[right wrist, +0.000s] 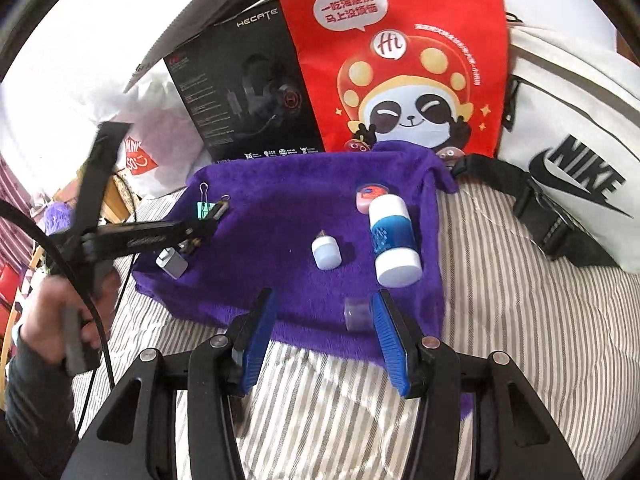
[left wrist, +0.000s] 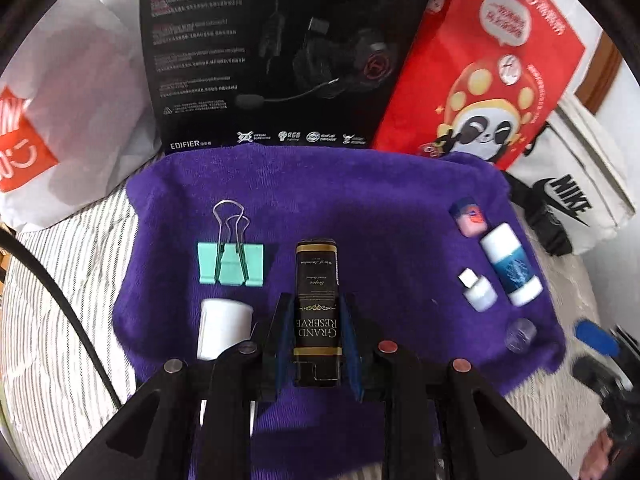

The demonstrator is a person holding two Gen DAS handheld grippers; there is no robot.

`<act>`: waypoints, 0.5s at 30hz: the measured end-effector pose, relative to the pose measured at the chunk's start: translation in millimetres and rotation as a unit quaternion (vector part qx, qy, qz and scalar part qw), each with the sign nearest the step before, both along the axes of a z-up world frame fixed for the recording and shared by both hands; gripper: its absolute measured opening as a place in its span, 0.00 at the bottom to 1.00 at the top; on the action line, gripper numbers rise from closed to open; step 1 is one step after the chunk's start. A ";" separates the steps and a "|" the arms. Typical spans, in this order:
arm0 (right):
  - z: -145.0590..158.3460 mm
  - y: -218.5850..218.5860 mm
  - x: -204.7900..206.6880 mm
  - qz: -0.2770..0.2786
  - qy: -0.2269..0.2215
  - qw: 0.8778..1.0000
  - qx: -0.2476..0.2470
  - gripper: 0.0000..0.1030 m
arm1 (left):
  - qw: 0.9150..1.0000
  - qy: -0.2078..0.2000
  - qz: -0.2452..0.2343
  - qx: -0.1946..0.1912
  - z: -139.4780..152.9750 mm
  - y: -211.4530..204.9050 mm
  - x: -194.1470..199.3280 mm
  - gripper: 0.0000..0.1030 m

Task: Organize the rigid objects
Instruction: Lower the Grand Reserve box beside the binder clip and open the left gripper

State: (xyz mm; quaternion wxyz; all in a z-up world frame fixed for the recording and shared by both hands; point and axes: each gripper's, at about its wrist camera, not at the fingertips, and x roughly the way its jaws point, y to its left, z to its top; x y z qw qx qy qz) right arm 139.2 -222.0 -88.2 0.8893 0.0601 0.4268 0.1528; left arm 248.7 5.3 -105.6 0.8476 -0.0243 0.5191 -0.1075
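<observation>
Left gripper (left wrist: pixel 316 320): jaws closed on the black box (left wrist: pixel 317 312), which reads "Grand Reserve" and sticks out forward past the fingers, over the near middle of the towel.
Right gripper (right wrist: pixel 320 320): jaws open, holding nothing, over the towel's near edge; the clear cap (right wrist: pixel 357 314) lies just beside its right finger.
Towel (left wrist: pixel 360 200): purple, spread on striped bedding (right wrist: pixel 520 300).
Binder clip (left wrist: pixel 231 256): mint green, on the left of the towel, wire handles pointing far.
White roll (left wrist: pixel 222 332): near left on the towel, just beside the left gripper.
White-blue bottle (right wrist: pixel 394 236): lying on the right of the towel, cap toward the near side.
Small white bottle (right wrist: pixel 327 253): just left of the white-blue bottle, apart from it.
Pink jar (right wrist: pixel 370 196): far right, touching the far end of the white-blue bottle.
Behind the towel: black headset box (left wrist: pixel 280 52), red panda bag (right wrist: pixel 400 60), white Nike bag (right wrist: pixel 580 160).
</observation>
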 end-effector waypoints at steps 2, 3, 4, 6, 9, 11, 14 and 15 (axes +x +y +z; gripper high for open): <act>-2.0 -6.0 -8.3 -0.006 0.000 1.000 0.002 0.48 | 1.000 0.008 0.011 -0.001 -7.3 1.9 8.0 0.22; -3.1 -7.8 -10.2 -0.009 0.003 1.000 0.003 0.48 | 1.000 0.009 0.015 0.001 -9.6 2.6 10.8 0.22; -4.6 -10.4 -12.8 -0.014 0.006 1.000 0.004 0.48 | 1.000 0.009 0.018 0.009 -12.0 2.2 13.7 0.22; -7.0 -15.9 -18.3 -0.020 0.009 1.000 0.012 0.48 | 1.000 0.009 0.022 0.021 -14.7 1.4 16.7 0.22; -9.9 -23.1 -25.3 -0.028 0.013 0.999 0.023 0.48 | 0.999 0.008 0.018 0.036 -17.5 -2.8 18.0 0.22; -11.3 -26.5 -28.5 -0.031 0.015 0.999 0.027 0.48 | 0.999 0.007 0.014 0.047 -17.8 -7.0 17.5 0.22; -13.7 -29.2 -32.3 -0.035 0.017 0.999 0.031 0.48 | 0.998 0.003 0.012 0.059 -18.4 -12.0 16.1 0.22; -14.1 -29.5 -32.8 -0.036 0.018 0.999 0.033 0.48 | 0.998 0.002 0.011 0.061 -18.7 -15.0 16.3 0.22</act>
